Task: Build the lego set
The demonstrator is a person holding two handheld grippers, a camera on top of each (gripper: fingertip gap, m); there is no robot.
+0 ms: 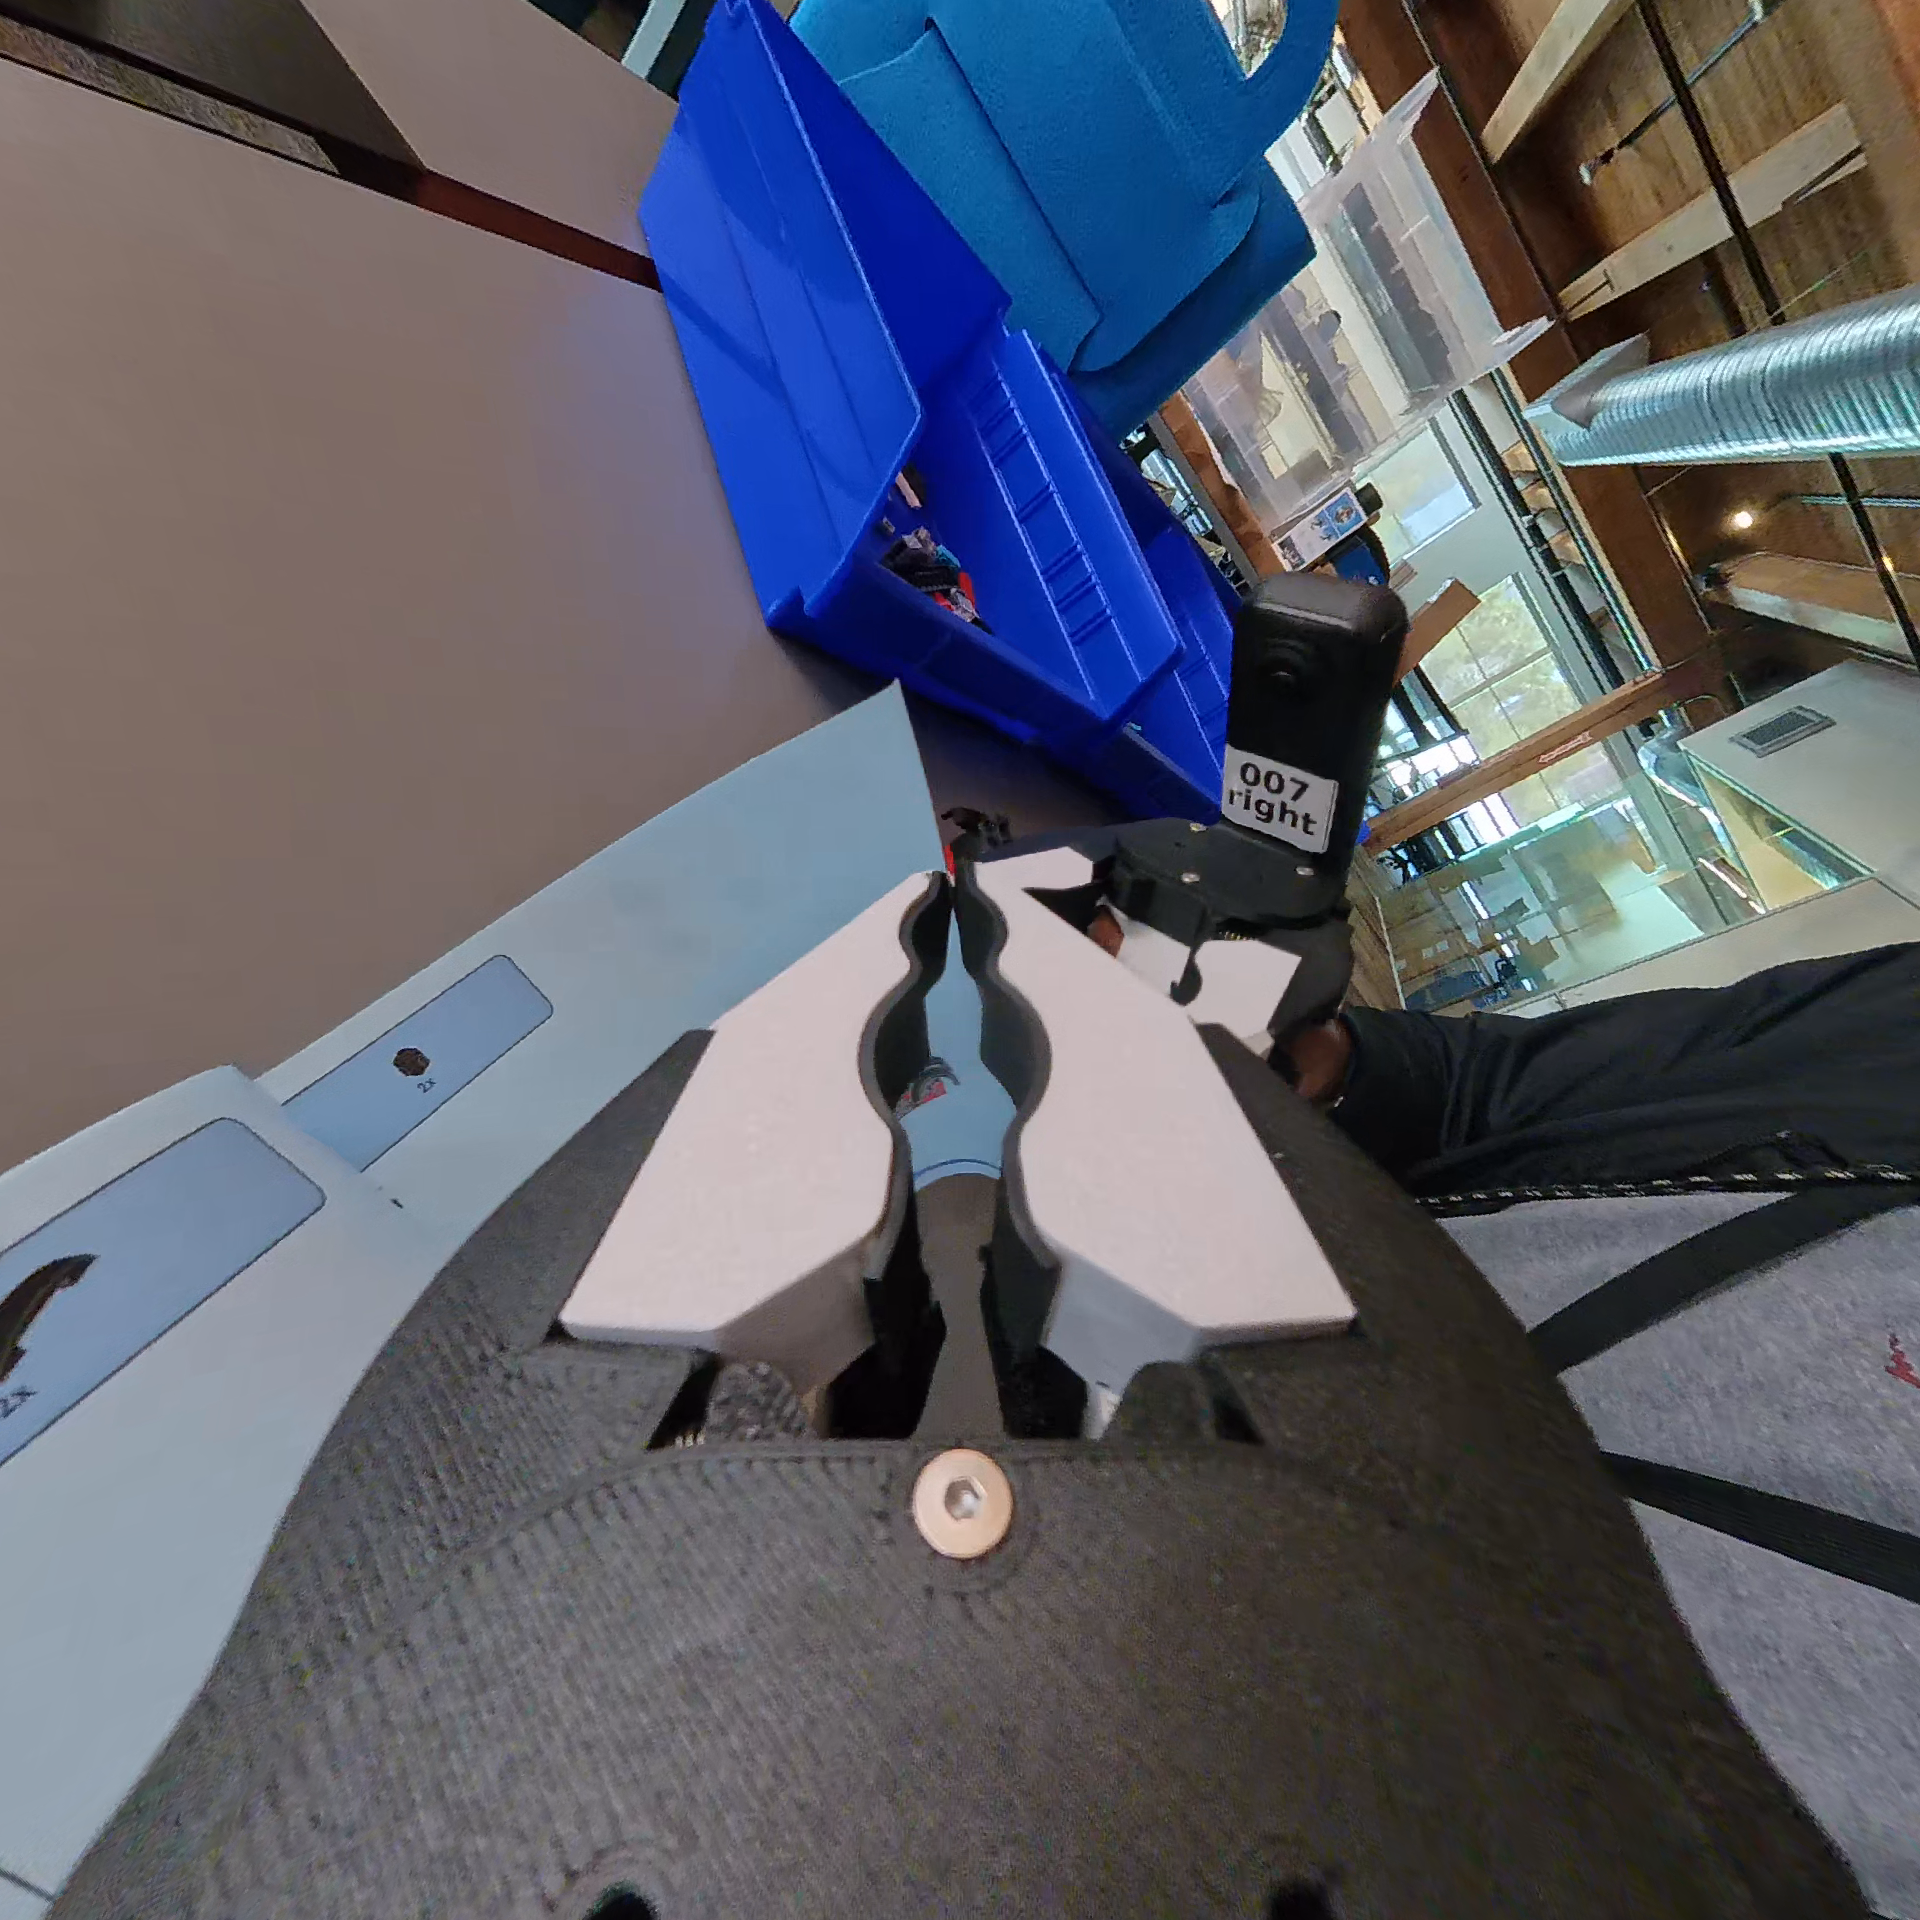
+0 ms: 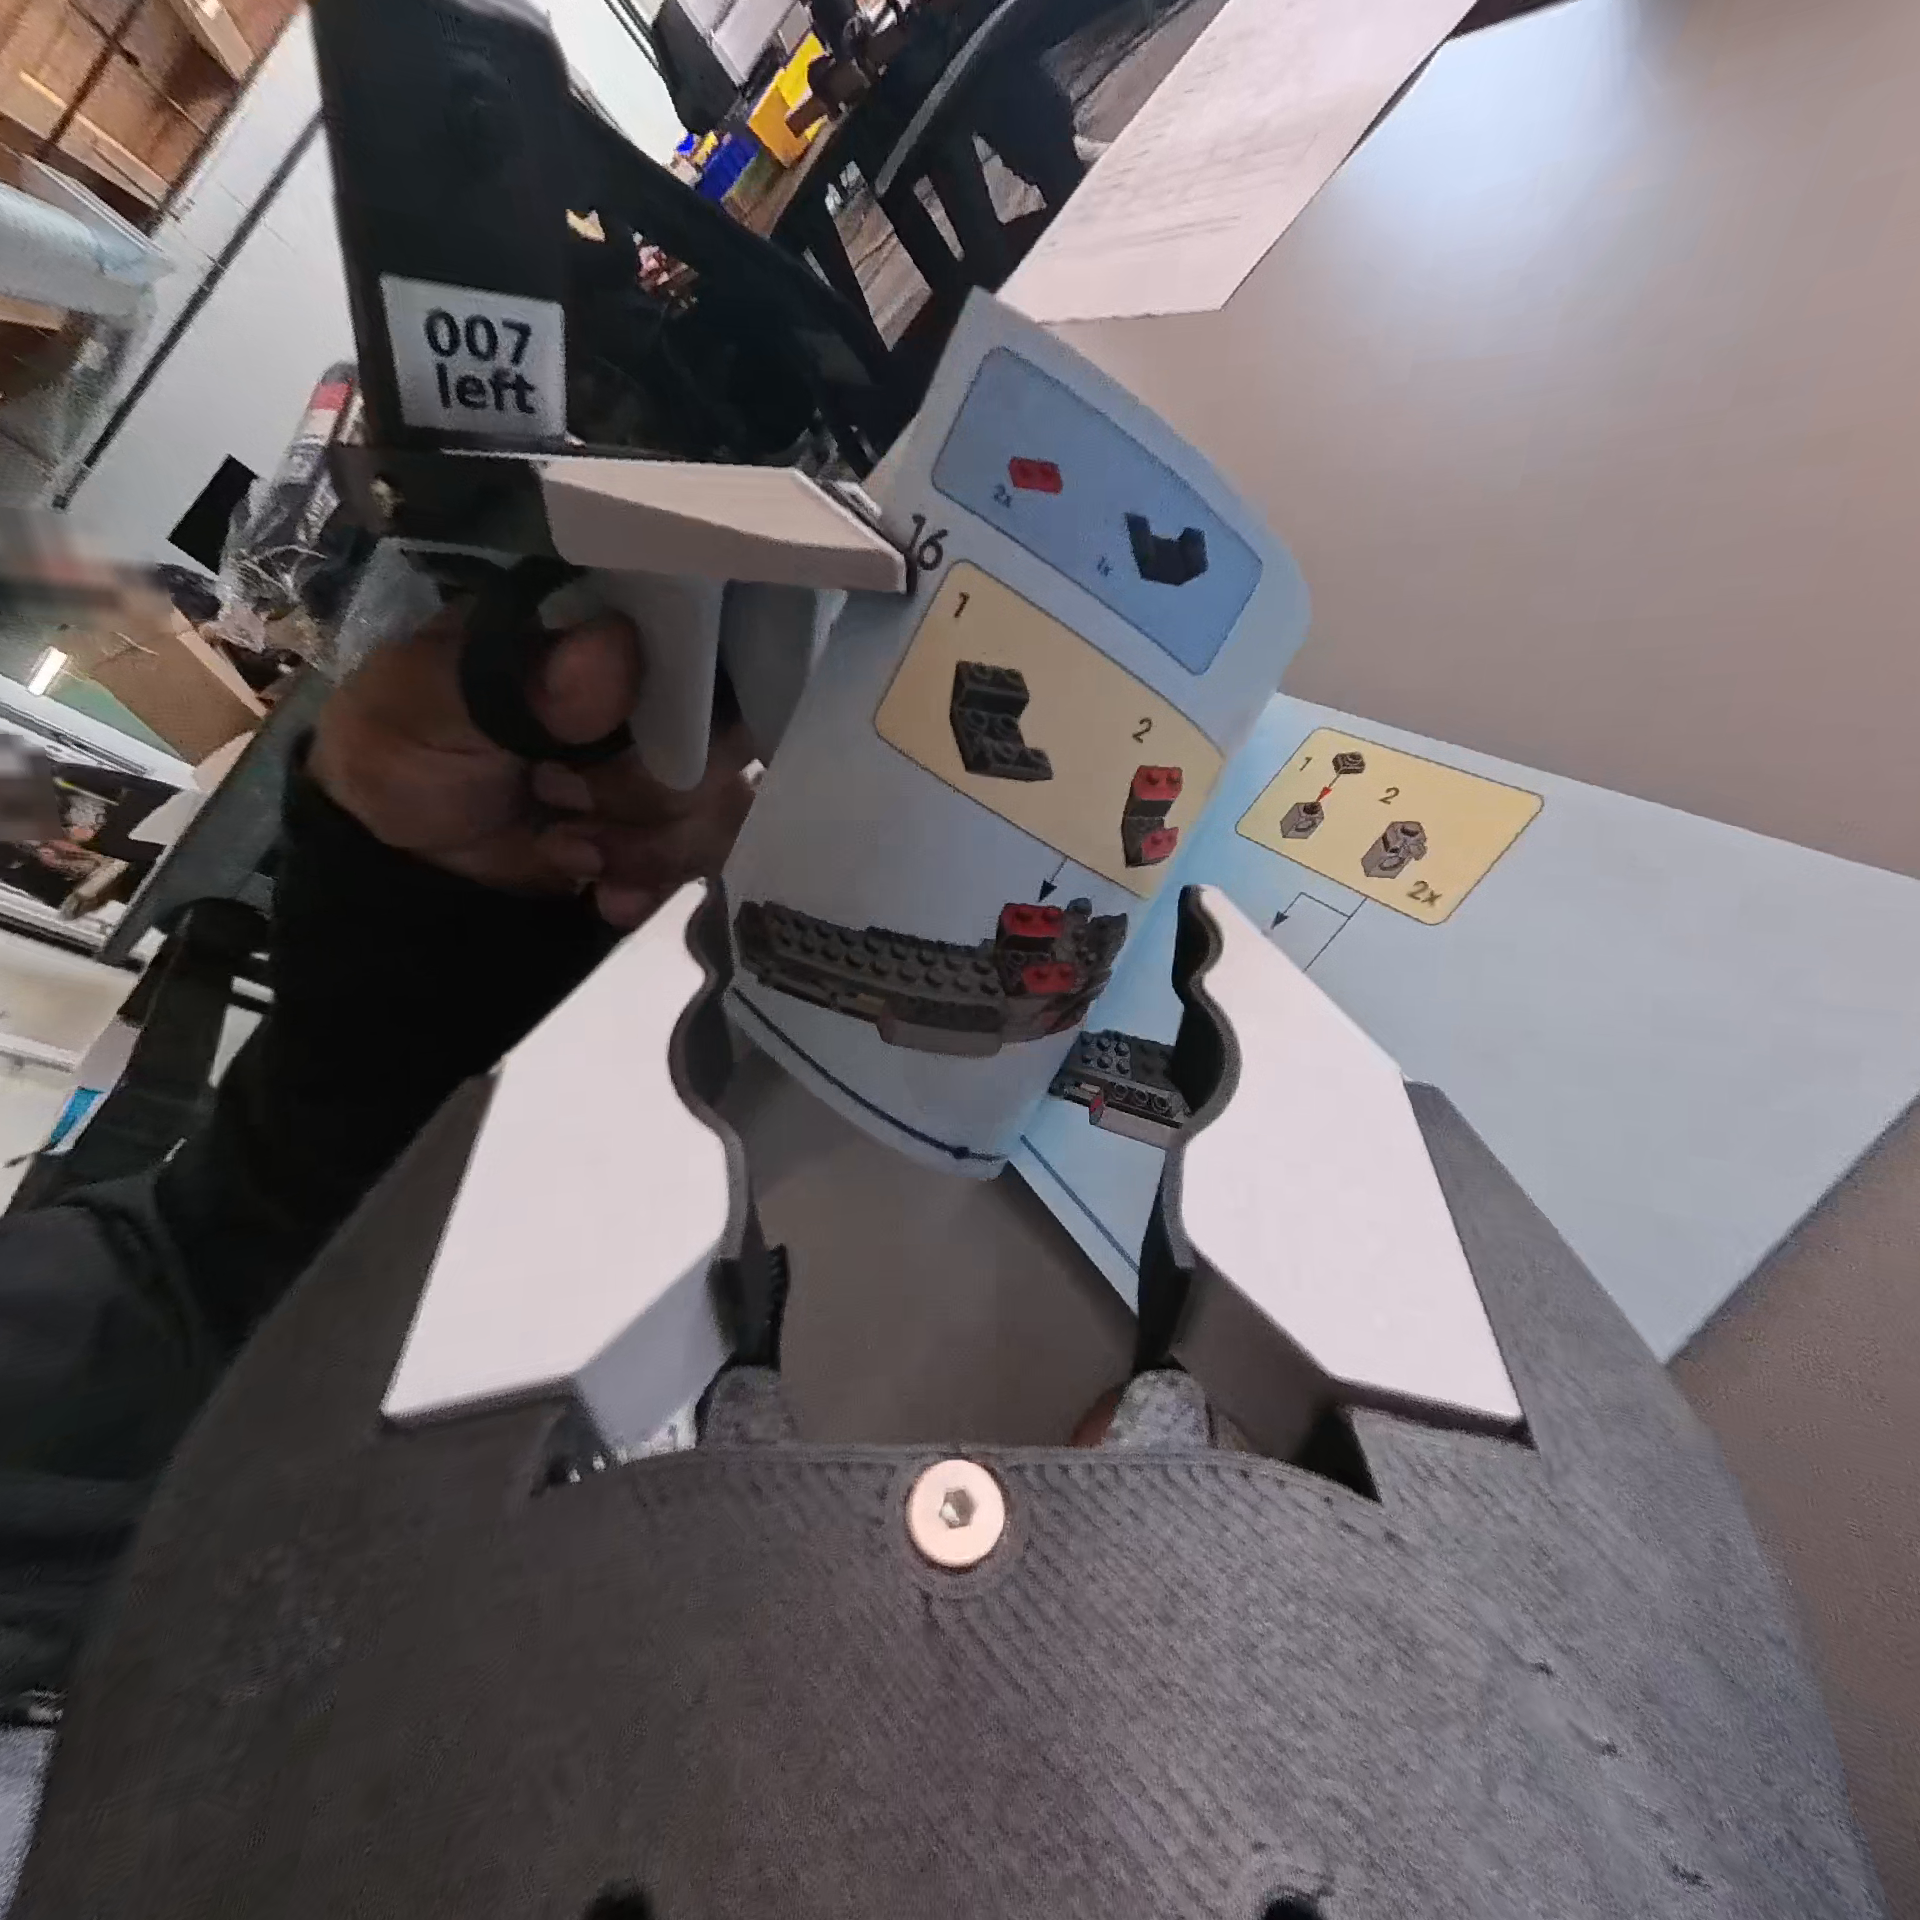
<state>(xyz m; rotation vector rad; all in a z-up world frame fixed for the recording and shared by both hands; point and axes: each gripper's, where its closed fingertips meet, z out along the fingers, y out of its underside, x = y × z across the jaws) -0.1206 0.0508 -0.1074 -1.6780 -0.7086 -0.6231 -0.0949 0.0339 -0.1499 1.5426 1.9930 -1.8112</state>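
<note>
The Lego instruction booklet (image 2: 1621, 997) lies open on the brown table (image 2: 1558, 416). My left gripper (image 1: 951, 896) is shut on the edge of one booklet page (image 2: 1049, 665) and holds it lifted and curled above the rest; it also shows in the right wrist view (image 2: 902, 566), pinching the page's top corner. My right gripper (image 2: 951, 914) is open and empty, its fingers on either side of the lifted page's lower edge, apart from it. It shows beyond the left fingertips in the left wrist view (image 1: 1070, 904). The booklet's flat part (image 1: 468, 987) runs to the left there.
Blue plastic bins (image 1: 831, 364) stand on the table (image 1: 312, 520) beyond the booklet, one holding several loose Lego pieces (image 1: 925, 582). A white sheet of paper (image 2: 1226, 156) lies farther back. A person's dark sleeve (image 1: 1662, 1060) reaches in from the right. There is about 5 cm between the tips of the two grippers.
</note>
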